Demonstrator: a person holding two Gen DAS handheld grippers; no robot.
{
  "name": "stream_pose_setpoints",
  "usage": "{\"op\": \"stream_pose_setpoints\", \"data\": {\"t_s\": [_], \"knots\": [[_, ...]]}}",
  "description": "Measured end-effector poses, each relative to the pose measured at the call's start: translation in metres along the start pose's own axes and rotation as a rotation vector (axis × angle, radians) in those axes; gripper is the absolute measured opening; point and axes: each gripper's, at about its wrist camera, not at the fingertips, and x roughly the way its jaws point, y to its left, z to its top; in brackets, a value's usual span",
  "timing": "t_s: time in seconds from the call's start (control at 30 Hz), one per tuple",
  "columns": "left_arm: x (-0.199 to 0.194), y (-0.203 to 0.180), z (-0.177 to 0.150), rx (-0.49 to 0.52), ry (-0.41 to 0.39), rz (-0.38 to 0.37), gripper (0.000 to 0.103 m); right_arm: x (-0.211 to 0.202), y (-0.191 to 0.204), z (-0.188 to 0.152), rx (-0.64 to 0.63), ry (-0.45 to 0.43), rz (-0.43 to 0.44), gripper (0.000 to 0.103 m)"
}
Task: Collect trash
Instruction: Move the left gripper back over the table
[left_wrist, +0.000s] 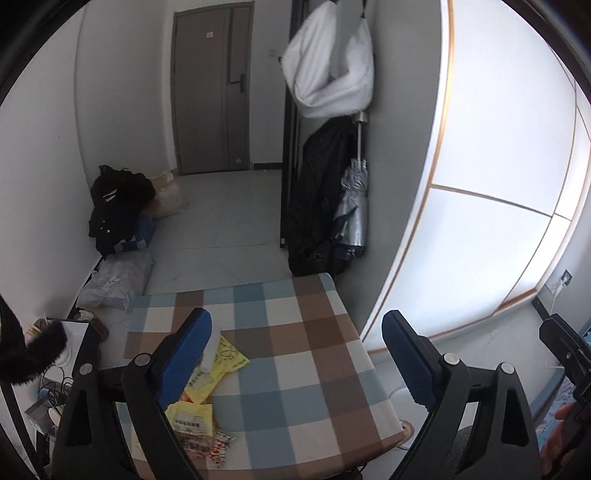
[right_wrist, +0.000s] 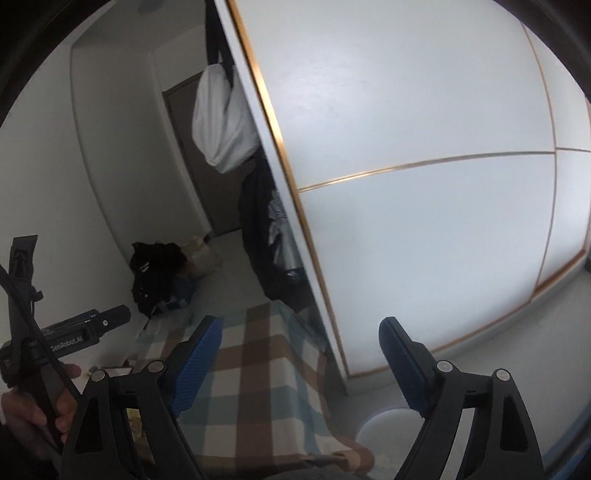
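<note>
Several yellow snack wrappers (left_wrist: 225, 363) lie on the left part of a checked tablecloth (left_wrist: 314, 354). A second yellow packet (left_wrist: 192, 417) and a red-and-white wrapper (left_wrist: 219, 445) lie nearer the front edge. My left gripper (left_wrist: 297, 321) hangs open above the table, nothing between its blue pads; its left finger (left_wrist: 184, 362) covers part of the wrappers. My right gripper (right_wrist: 303, 326) is also open and empty, over the table's right edge (right_wrist: 295, 369). A sliver of yellow wrapper (right_wrist: 133, 421) shows behind its left finger. A hand (right_wrist: 29, 410) holds the left tool's handle.
A white wardrobe (left_wrist: 480, 184) with gold trim stands right of the table. A white round object (right_wrist: 384, 424) sits low beside the table. On the floor are a black bag (left_wrist: 118, 206) and grey parcels (left_wrist: 118, 280). A cluttered stand (left_wrist: 74, 354) is at the left; coats and an umbrella (left_wrist: 352, 206) hang beyond.
</note>
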Motion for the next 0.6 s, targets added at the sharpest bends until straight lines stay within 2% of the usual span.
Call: {"op": "stream_pose_setpoints", "data": {"t_s": [0.13,0.23,0.4,0.53,0.6], "knots": [[-0.011,0.045,-0.007,-0.061,-0.051,0.052,0.096,0.011,0.052,-0.006,-0.059,-0.002,0.099,0.095],[-0.011,0.071,-0.017,-0.087,-0.094,0.090,0.097,0.023,0.083,-0.019,-0.081,0.012,0.134,0.096],[-0.013,0.111,-0.038,-0.108,-0.103,0.171,0.097,0.052,0.122,-0.042,-0.116,0.065,0.187,0.096],[-0.007,0.147,-0.055,-0.136,-0.099,0.240,0.097,0.076,0.144,-0.061,-0.080,0.135,0.231,0.096],[-0.007,0.163,-0.063,-0.136,-0.100,0.250,0.097,0.089,0.152,-0.071,-0.072,0.167,0.240,0.096]]}}
